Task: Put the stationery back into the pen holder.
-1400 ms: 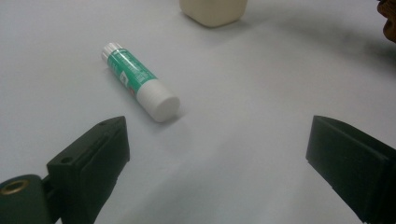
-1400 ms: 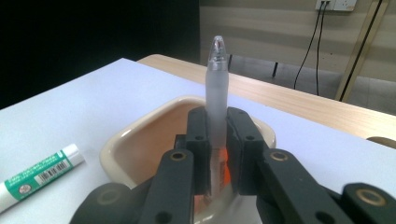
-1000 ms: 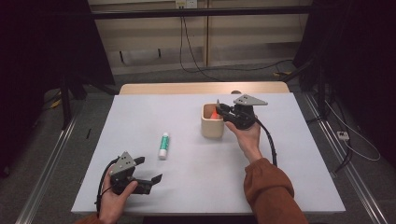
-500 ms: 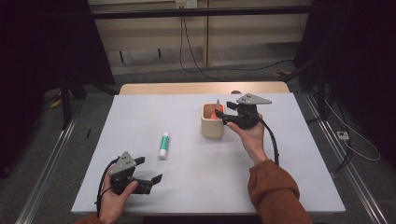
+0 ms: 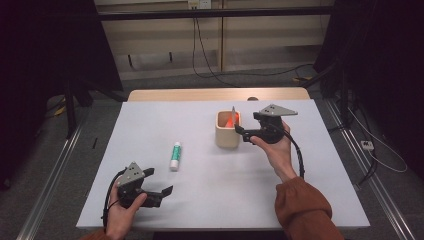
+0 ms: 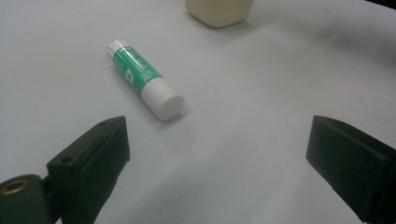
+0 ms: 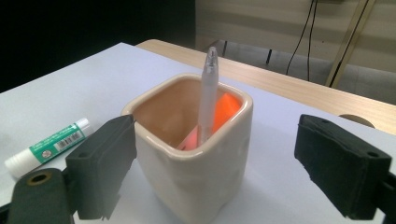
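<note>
I am looking down from high over the table [image 5: 150,125]. My two low cameras are sitting close, both seeing the cup [image 7: 196,154] and glue stick [image 6: 144,79].

I can't read any text here. The glue stick [image 6: 144,80] has a green label with a barcode and small print, but it's too blurred for me to make out.
</note>
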Available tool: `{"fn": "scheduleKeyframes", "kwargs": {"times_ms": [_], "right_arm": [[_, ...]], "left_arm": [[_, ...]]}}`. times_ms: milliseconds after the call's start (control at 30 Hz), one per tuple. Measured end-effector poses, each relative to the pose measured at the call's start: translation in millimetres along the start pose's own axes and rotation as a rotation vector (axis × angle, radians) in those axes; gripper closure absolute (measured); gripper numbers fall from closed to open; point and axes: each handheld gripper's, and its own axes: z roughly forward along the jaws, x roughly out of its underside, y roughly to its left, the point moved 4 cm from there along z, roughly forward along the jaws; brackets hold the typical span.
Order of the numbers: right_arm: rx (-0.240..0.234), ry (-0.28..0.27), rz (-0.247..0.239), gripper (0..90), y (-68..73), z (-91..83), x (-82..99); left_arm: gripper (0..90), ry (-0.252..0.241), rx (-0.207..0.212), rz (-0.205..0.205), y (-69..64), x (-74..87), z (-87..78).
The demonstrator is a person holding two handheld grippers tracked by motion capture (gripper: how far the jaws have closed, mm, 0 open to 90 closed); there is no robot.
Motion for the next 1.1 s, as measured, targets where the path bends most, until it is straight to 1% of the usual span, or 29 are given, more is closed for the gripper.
{"fn": "scheduleKeyframes", "kwargs": {"times_ms": [100,133,300,400,500,567,667,733,800,867,933,967,1033,1100], "right_arm": [[-0.004,0.006,0.01,12.3,-0.2,-5.2,5.5],[-0.004,0.008,0.012,12.2,-0.1,-6.6,7.8],[-0.003,0.023,-0.005,11.9,2.7,-15.3,19.0],[-0.008,0.031,-0.001,11.7,4.1,-21.2,25.1],[-0.007,0.046,-0.012,11.7,5.8,-26.7,31.6],[-0.007,0.057,-0.021,11.7,7.2,-30.7,36.4],[-0.014,0.067,-0.02,11.2,8.6,-38.0,43.8],[-0.009,0.071,-0.024,11.1,9.1,-43.6,49.2],[0.0,0.076,-0.024,11.1,8.9,-49.0,54.7],[0.005,0.08,-0.022,11.0,8.3,-54.6,59.6],[0.011,0.074,-0.014,10.8,7.7,-60.0,63.2],[0.013,0.073,-0.018,10.8,7.5,-62.5,64.7],[0.023,0.073,-0.019,10.4,7.0,-66.9,67.4],[0.027,0.077,-0.016,10.2,6.9,-70.7,70.7]], "left_arm": [[6.1,-0.008,0.001,-0.01,0.7,-0.5,0.4],[6.1,-0.005,-0.004,-0.011,1.0,-0.7,0.1],[6.1,-0.006,-0.008,-0.024,1.8,-1.7,-1.1],[6.1,0.001,-0.013,-0.028,2.5,-1.9,-1.1],[6.1,0.001,-0.016,-0.021,2.1,-2.6,-1.7],[6.1,0.001,-0.012,-0.025,2.1,-2.8,-1.8],[6.1,0.018,-0.01,-0.03,2.1,-3.2,-1.9],[6.1,0.011,-0.012,-0.03,1.7,-3.7,-1.4],[6.1,-0.006,-0.027,-0.023,2.0,-4.2,-0.3],[6.2,-0.006,-0.038,-0.025,2.6,-4.7,-0.1],[6.1,-0.012,-0.063,-0.024,3.3,-5.1,0.0],[6.2,-0.012,-0.072,-0.023,3.5,-5.3,-0.1],[6.2,-0.013,-0.088,-0.033,3.7,-5.5,0.8],[6.2,-0.011,-0.1,-0.031,4.5,-5.7,1.2]]}}
